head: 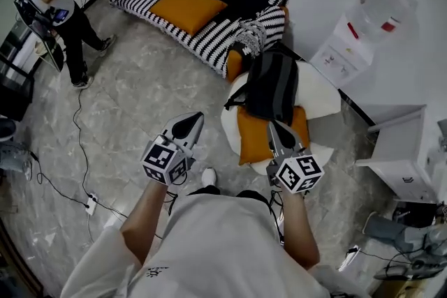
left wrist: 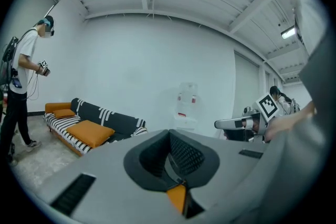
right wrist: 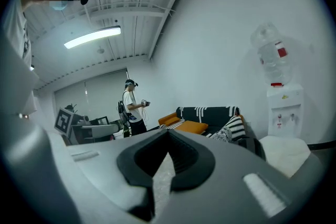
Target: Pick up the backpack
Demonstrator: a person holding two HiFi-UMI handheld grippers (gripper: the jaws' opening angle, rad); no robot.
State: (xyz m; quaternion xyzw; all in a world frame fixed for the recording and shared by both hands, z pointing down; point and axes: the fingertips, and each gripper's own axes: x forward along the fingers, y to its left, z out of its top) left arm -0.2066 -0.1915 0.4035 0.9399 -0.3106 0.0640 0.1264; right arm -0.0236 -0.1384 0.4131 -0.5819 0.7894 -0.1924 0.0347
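Observation:
The black backpack (head: 271, 84) rests on a white round chair (head: 323, 98), leaning over an orange cushion (head: 253, 139). My right gripper (head: 272, 126) is shut and empty, its tips just in front of the backpack's lower edge over the cushion. My left gripper (head: 193, 120) is shut too, empty, and hangs over the floor to the left of the chair. In the right gripper view the shut jaws (right wrist: 168, 135) point level into the room, with a dark edge of the backpack (right wrist: 253, 145) at the right. The left gripper view shows its shut jaws (left wrist: 169, 135) aimed at the far wall.
A black-and-white striped sofa (head: 209, 7) with orange cushions stands behind the chair. A water dispenser (head: 363, 28) is against the wall at right, a white cabinet (head: 401, 157) beyond it. A person (head: 56, 10) stands at far left. Cables and a power strip (head: 89, 203) lie on the floor.

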